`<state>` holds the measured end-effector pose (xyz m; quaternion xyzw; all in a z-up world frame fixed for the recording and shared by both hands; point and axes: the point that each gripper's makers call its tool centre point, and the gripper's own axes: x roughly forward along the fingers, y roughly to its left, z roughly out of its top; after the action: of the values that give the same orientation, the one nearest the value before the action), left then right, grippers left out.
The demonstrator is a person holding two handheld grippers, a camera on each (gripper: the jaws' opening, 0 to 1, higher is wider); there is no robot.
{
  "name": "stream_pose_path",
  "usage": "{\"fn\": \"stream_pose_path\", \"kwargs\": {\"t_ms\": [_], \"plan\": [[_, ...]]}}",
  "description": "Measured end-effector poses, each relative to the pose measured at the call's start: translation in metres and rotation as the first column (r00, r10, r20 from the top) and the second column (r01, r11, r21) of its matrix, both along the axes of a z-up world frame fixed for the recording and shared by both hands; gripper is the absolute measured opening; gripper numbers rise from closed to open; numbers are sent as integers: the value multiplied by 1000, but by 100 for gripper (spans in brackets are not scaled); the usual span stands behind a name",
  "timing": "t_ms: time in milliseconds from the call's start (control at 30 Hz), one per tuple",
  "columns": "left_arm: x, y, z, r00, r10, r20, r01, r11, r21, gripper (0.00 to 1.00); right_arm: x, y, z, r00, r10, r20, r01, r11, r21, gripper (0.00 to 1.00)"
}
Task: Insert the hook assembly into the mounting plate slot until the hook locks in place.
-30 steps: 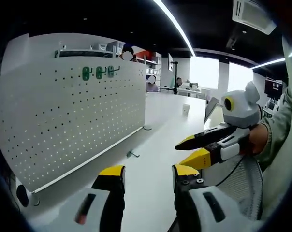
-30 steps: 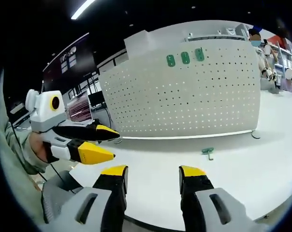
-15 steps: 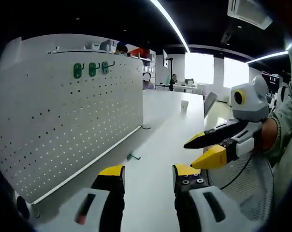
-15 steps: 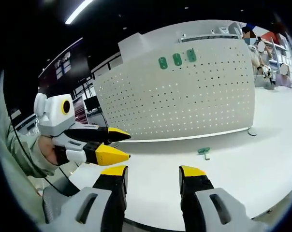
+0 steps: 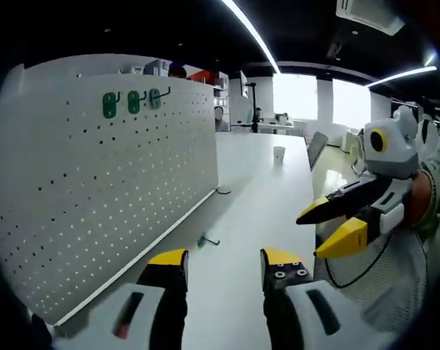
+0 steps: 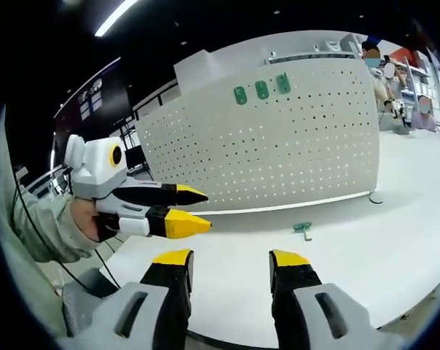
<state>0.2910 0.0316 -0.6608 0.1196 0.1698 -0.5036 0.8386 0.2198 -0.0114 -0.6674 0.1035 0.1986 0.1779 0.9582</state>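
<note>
A white pegboard mounting plate (image 5: 96,182) (image 6: 278,146) stands upright on the white table. Three green hooks (image 5: 132,102) (image 6: 261,90) hang near its top edge. A loose green hook assembly (image 5: 207,240) (image 6: 302,228) lies on the table in front of the plate's foot. My left gripper (image 5: 224,261) is open and empty, short of the loose hook; it also enters the right gripper view (image 6: 194,209) from the left, jaws parted. My right gripper (image 6: 231,259) is open and empty, and it shows at the right of the left gripper view (image 5: 333,226).
The white table (image 5: 256,182) stretches far behind the plate, with a small cup (image 5: 278,154) on it. A person's sleeve (image 6: 38,226) holds the left gripper. People sit at the far end of the room (image 5: 220,117).
Both views have shifted a little. In each view the other gripper now sits further right. The loose hook and the plate lie as before.
</note>
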Motion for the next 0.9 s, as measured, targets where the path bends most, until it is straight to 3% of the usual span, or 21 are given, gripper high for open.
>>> {"fn": "stream_pose_path", "kwargs": {"t_ms": [467, 900], "plan": [[28, -20, -7, 997, -62, 37, 60, 997, 56, 42, 2, -2, -2, 1000, -14, -5, 14, 1000, 6, 40], [51, -42, -39, 993, -111, 25, 107, 986, 129, 41, 5, 3, -8, 1000, -7, -12, 7, 1000, 2, 39]]}}
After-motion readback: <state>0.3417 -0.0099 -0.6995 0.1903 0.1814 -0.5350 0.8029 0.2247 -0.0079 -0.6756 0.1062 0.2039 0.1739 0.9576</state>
